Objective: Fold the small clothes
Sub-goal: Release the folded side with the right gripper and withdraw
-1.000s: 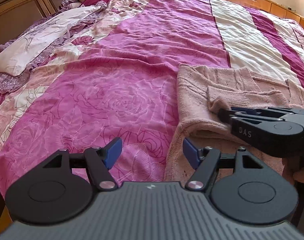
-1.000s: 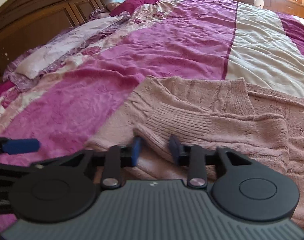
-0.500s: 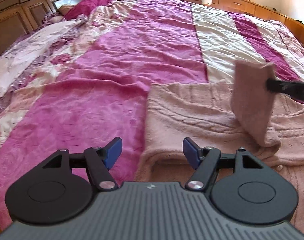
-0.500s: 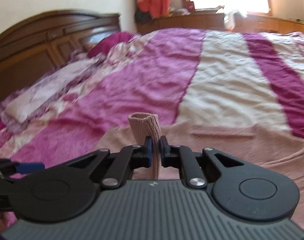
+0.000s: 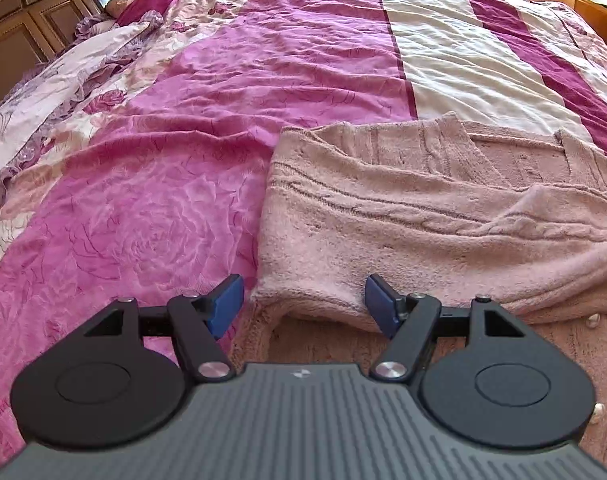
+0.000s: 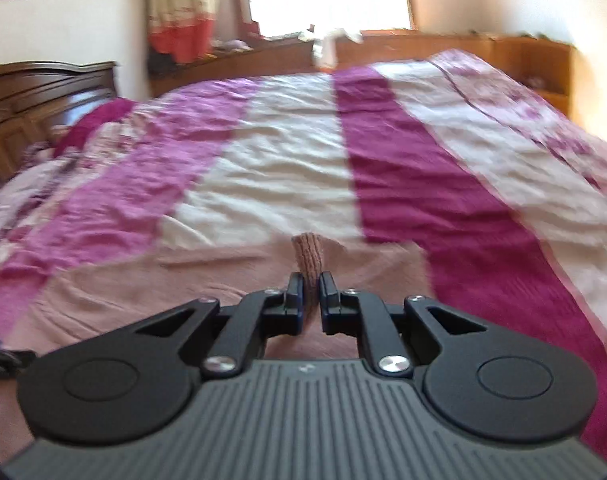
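Carried across since a second ago: pink sleeve cuff, then flat by the near edge of the sweater, now up in the air over the sweater's middle. Pinched tight in the right tool, jaws pressed on both sides of the cuff, knit end sticking up past the tips. Swung round too, that view, now looking toward the window and blurry.

Left tool moved in closer over the sweater's near left corner, jaws wide apart, nothing between them, low over the folded edge but touch hard to tell.

Pink sweater spread flat on the bed, long way running left to right, sleeve already laid across the body in a slanted line. Lies right in front of the left tool and stretches off to its right.

Probably next: laying the cuff down flat across the body. Right tool nearer for that, since holding it. Left tool nearer the left corner, good for holding cloth down.
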`<act>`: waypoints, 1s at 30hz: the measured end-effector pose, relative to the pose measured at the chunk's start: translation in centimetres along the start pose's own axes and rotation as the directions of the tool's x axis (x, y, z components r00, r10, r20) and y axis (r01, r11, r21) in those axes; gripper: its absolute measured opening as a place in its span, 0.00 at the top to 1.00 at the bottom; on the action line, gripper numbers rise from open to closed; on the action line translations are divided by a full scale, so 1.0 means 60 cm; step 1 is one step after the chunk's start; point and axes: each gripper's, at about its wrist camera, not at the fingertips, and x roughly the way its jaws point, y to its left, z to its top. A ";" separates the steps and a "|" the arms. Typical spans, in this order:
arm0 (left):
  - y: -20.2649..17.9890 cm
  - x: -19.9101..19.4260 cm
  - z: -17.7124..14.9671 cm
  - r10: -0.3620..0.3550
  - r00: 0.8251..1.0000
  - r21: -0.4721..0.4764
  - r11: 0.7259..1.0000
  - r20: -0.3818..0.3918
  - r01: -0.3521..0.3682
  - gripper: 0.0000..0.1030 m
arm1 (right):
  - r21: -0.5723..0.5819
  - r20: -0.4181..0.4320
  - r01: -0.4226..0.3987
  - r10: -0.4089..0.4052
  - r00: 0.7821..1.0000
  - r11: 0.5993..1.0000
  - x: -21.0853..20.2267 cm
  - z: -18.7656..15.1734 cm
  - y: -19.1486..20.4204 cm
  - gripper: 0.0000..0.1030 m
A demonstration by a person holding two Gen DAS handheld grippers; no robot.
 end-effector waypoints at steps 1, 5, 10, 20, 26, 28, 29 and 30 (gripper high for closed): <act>0.000 0.001 0.000 0.001 1.000 0.001 1.000 -0.002 -0.001 0.28 | 0.015 -0.017 0.005 -0.005 1.000 1.000 0.004 -0.012 -0.011 0.89; -0.005 0.001 -0.001 0.016 1.000 0.016 1.000 -0.001 -0.015 0.26 | 0.045 -0.100 -0.018 0.022 0.995 0.999 0.013 -0.053 -0.035 0.87; -0.006 -0.001 0.000 0.020 1.000 0.027 0.999 0.000 -0.020 0.26 | 0.072 -0.107 -0.017 0.025 0.994 0.997 -0.003 -0.058 -0.038 0.82; -0.022 0.005 0.042 -0.017 0.999 0.043 0.999 0.050 0.015 0.26 | 0.061 -0.040 -0.018 0.021 0.999 0.998 0.007 -0.009 -0.032 0.44; -0.020 0.054 0.077 -0.020 0.998 -0.010 1.000 0.065 0.020 0.26 | 0.133 -0.146 -0.011 0.031 0.989 0.991 0.079 0.000 -0.046 0.83; -0.019 0.076 0.082 0.002 0.998 -0.018 1.000 0.060 -0.001 0.26 | 0.123 -0.108 -0.026 0.040 0.993 0.992 0.067 0.004 -0.041 0.89; -0.020 0.087 0.082 0.025 0.998 -0.019 1.000 0.060 -0.024 0.26 | 0.101 -0.062 -0.030 0.037 0.997 0.994 0.052 0.008 -0.037 0.89; -0.019 0.101 0.082 0.060 0.997 -0.024 0.998 0.054 -0.059 0.26 | 0.072 -0.024 -0.012 0.014 1.000 0.997 0.037 0.011 -0.033 0.89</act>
